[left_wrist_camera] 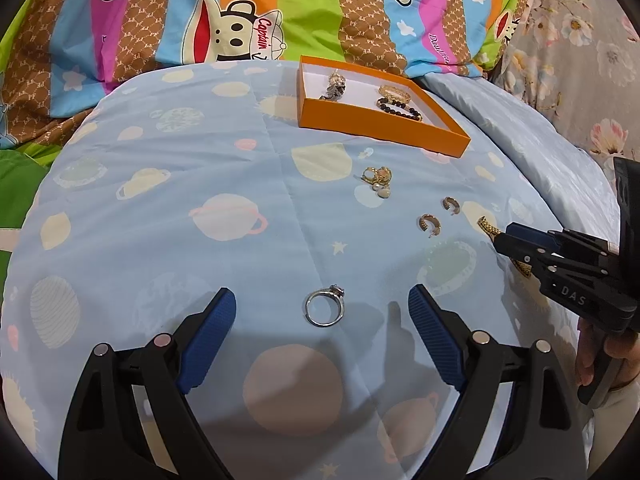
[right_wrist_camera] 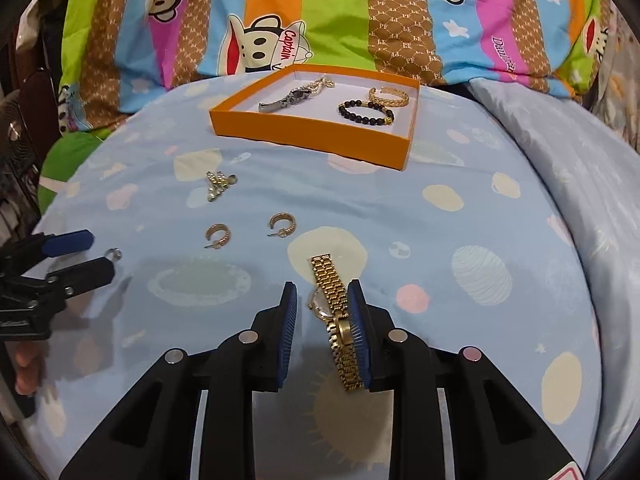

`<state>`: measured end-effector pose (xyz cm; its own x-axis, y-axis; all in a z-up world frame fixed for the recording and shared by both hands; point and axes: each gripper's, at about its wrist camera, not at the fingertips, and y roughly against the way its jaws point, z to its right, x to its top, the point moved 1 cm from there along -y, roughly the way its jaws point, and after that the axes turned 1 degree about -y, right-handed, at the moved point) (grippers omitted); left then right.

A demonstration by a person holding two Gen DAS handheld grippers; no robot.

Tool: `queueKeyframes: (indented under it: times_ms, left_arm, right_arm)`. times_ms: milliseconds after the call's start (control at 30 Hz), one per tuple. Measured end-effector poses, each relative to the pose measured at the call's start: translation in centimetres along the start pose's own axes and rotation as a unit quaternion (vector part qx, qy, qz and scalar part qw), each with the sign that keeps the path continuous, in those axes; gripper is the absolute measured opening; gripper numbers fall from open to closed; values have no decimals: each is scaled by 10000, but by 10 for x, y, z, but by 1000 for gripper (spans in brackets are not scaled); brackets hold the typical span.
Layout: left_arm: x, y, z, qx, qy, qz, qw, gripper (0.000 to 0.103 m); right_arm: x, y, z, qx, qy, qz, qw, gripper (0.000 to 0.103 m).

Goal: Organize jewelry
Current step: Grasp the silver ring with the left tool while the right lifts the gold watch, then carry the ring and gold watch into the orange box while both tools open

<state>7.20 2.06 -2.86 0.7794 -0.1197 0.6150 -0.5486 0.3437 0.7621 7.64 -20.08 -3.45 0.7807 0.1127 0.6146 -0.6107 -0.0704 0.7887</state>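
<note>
The right gripper [right_wrist_camera: 323, 332] has its blue pads set narrowly apart with a gold watch [right_wrist_camera: 335, 320] between them. The watch lies on the blue planet-print sheet [right_wrist_camera: 460, 220], its band running from about 12 o'clock beyond the tips back down to 6 o'clock between the jaws. The right pad [right_wrist_camera: 358, 336] lies against the band; the left pad [right_wrist_camera: 289, 336] stands clear of it with sheet showing in the gap, so the watch is not pinched. From the left wrist view this gripper [left_wrist_camera: 505, 246] comes in from 3 o'clock, a hand [left_wrist_camera: 600, 360] on its grip, and only bits of the gold watch [left_wrist_camera: 488, 226] show past its tips.

The left gripper [left_wrist_camera: 322, 304] is spread wide and holds nothing. A silver ring [left_wrist_camera: 325, 309] lies flat on the sheet [left_wrist_camera: 160, 240] between its tips, touching neither pad.

Outward from the right gripper, two gold hoop earrings [right_wrist_camera: 250, 229] lie at 11 o'clock, near the watch's far end. Farther along the same direction sits a small cluster of gold and pearl pieces [right_wrist_camera: 219, 186]. At 12 o'clock, well apart, an orange tray [right_wrist_camera: 312, 136] holds a silver watch [right_wrist_camera: 288, 98], a black bead bracelet [right_wrist_camera: 366, 114] and a gold bangle [right_wrist_camera: 389, 96]. Behind it rises a striped cartoon-monkey quilt [right_wrist_camera: 340, 20].
</note>
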Motion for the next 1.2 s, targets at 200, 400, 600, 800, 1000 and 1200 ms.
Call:
queueKeyframes:
  times_ms: [200,400,600,800,1000,1200]
  left_arm:
    - [-1,0,7,17,-141,-31,9999,79]
    - [0,-3,12,72,-288,-38,9996,57]
    - [1,-5,12,-104,-313,-81,9994,19]
    - [2,-2,13,-148,-280,-32,9995,19]
    - [10,10,17,-201,-256,135,9994,19]
    - [35,23,23,-269,-312,409,9983,19]
  right_arm:
    - [-4,-3,5,-4,-230,-40,9997,23]
    - [-4,2,7,293,-610,-43,9977,19]
    - [-3,14,5,638,-928,39,9936,19]
    - [-2,25,1,696,-941,167,9930,19]
    - [2,34,0,754,-976,305,9919,19]
    - [22,42,3,871,-979,473,9903,13]
